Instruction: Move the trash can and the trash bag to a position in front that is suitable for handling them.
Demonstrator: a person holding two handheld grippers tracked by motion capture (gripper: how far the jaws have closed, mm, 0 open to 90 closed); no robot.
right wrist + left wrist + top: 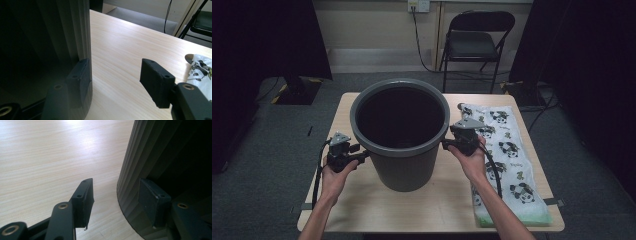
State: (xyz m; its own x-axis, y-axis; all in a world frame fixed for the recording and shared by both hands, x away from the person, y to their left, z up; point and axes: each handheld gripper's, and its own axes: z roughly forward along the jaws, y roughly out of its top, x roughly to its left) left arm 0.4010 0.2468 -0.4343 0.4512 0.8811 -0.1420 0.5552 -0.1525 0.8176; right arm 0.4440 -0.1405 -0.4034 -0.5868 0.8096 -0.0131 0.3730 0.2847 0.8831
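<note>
The left gripper [362, 156] and right gripper [446, 144] flank the grey bin [404, 165] mid-counter [377, 210], fingers spread wide, one finger [153, 202] of each hidden in the bin's shadow. Whether they touch its ribbed wall is unclear. The right forearm partly covers the panda-print bag [512, 150] beyond.

Grey carpet [272, 150] — black folding chair [477, 37]
</note>
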